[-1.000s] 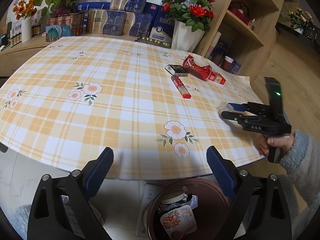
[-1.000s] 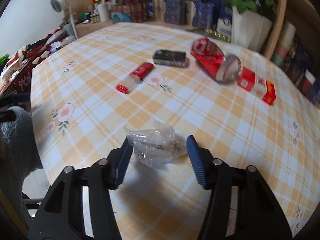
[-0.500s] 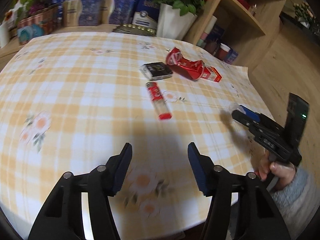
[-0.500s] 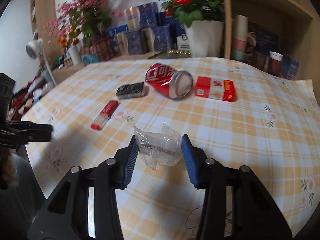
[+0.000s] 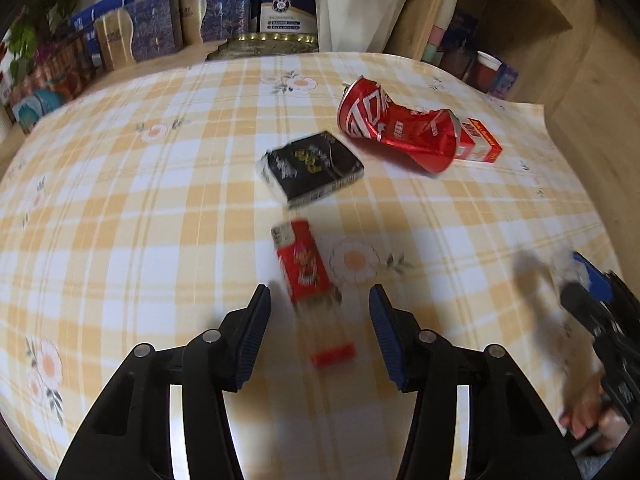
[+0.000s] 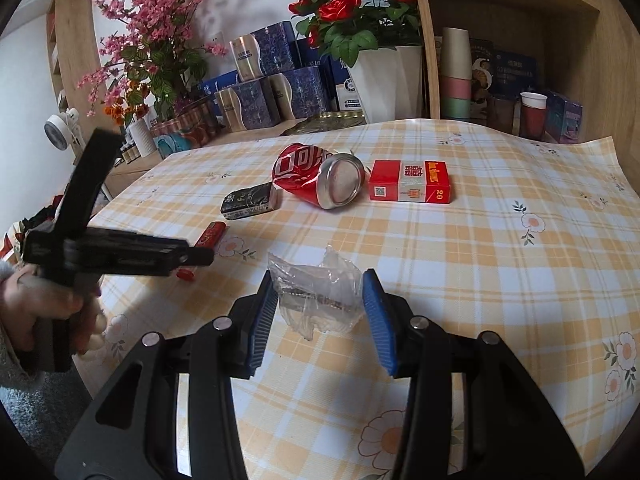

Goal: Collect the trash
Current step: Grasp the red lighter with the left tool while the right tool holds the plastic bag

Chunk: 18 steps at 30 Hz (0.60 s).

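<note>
On the checked tablecloth (image 5: 120, 220) lie a red lighter (image 5: 304, 268), a black pack (image 5: 312, 166), a crushed red can (image 5: 396, 132) and a red cigarette box (image 5: 480, 146). My left gripper (image 5: 318, 292) hangs over the lighter, which sits between its jaws. The jaws are closing and the pads do not touch it. My right gripper (image 6: 320, 280) is shut on a crumpled clear plastic wrapper (image 6: 316, 292) near the table's front edge. The right wrist view also shows the can (image 6: 316, 176), the red box (image 6: 410, 182) and the black pack (image 6: 250, 201).
A white pot of red roses (image 6: 384, 80), blue gift boxes (image 6: 256, 104) and pink flowers (image 6: 152, 32) line the table's far side. A wooden shelf with stacked cups (image 6: 456, 76) stands at the back right. A hand (image 6: 44, 312) holds the left gripper at the left edge.
My left gripper moved from above the bin at the table's edge to over the lighter, and its jaws narrowed. My right gripper closed on the wrapper and rolled upright.
</note>
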Each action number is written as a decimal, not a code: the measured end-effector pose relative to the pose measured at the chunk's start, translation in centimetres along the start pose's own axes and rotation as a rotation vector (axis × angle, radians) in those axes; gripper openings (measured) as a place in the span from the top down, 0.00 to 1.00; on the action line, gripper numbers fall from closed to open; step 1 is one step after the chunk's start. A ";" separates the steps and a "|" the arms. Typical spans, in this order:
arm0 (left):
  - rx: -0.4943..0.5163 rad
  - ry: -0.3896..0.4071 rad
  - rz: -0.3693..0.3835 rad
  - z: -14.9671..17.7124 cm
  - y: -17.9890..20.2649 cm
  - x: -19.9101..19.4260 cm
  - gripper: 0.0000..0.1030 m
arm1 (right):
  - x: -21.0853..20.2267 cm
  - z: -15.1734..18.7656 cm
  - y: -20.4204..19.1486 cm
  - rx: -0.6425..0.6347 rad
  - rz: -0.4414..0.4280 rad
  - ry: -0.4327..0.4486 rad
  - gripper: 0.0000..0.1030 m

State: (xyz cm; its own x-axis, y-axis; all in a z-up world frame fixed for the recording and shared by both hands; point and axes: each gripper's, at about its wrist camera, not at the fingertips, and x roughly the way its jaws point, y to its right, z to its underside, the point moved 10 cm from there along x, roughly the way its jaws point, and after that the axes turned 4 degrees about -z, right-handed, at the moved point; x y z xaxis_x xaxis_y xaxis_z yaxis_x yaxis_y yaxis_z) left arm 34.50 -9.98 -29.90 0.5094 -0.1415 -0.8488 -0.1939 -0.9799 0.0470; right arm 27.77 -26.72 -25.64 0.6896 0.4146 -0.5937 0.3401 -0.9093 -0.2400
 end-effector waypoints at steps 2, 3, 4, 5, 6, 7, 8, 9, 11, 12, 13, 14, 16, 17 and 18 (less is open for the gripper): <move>0.011 0.002 -0.025 -0.4 0.0 0.3 0.58 | 0.1 0.0 -0.1 -0.007 -0.003 -0.005 0.56; 0.014 0.003 -0.034 -0.5 0.0 0.3 0.58 | 0.1 0.1 -0.2 -0.008 -0.005 -0.007 0.56; 0.016 0.007 -0.041 -0.6 0.0 0.4 0.58 | 0.1 0.1 -0.2 -0.007 -0.007 -0.009 0.56; 0.021 0.012 -0.049 -0.6 0.0 0.5 0.58 | 0.1 0.1 -0.1 -0.004 -0.009 -0.009 0.56; 0.026 0.016 -0.054 -0.7 0.1 0.5 0.58 | 0.2 0.1 -0.1 -0.001 -0.010 -0.009 0.56; 0.036 0.022 -0.067 -0.7 0.0 0.6 0.60 | 0.2 0.1 -0.1 0.003 -0.010 -0.009 0.56; 0.042 0.024 -0.079 -0.7 -0.1 0.5 0.65 | 0.1 0.1 0.0 0.007 -0.011 -0.008 0.56; 0.046 0.026 -0.091 -0.7 -0.2 0.5 0.73 | 0.1 0.1 0.0 0.009 -0.011 -0.008 0.56; 0.038 0.030 -0.066 -0.6 -0.5 0.3 0.76 | 0.1 0.1 0.0 0.012 -0.009 -0.008 0.56; 0.035 0.029 -0.057 -0.5 -0.6 0.2 0.76 | 0.1 0.1 0.0 0.012 -0.009 -0.008 0.56; 0.033 0.029 -0.055 -0.4 -0.8 0.1 0.77 | 0.1 0.1 -0.1 0.010 -0.009 -0.008 0.56; 0.028 0.035 -0.051 -0.2 -1.0 -0.2 0.77 | 0.1 0.1 0.0 0.009 -0.008 -0.008 0.56; 0.022 0.054 -0.038 0.1 -1.4 -1.0 0.77 | 0.1 0.1 -0.1 0.005 -0.013 -0.012 0.56; 0.019 0.059 -0.032 0.4 -1.6 -1.4 0.77 | 0.2 0.1 -0.3 -0.003 -0.015 -0.015 0.56; 0.016 0.060 -0.022 0.7 -1.7 -1.9 0.77 | 0.2 0.2 -0.4 -0.008 -0.017 -0.017 0.56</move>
State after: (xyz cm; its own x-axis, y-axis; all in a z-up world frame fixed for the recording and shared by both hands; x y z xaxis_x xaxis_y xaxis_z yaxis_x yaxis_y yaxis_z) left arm 33.26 -7.99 -28.75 0.5631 -0.1283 -0.8163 -0.1948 -0.9807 0.0198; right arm 27.67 -26.31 -25.80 0.6730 0.4289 -0.6026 0.3566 -0.9019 -0.2436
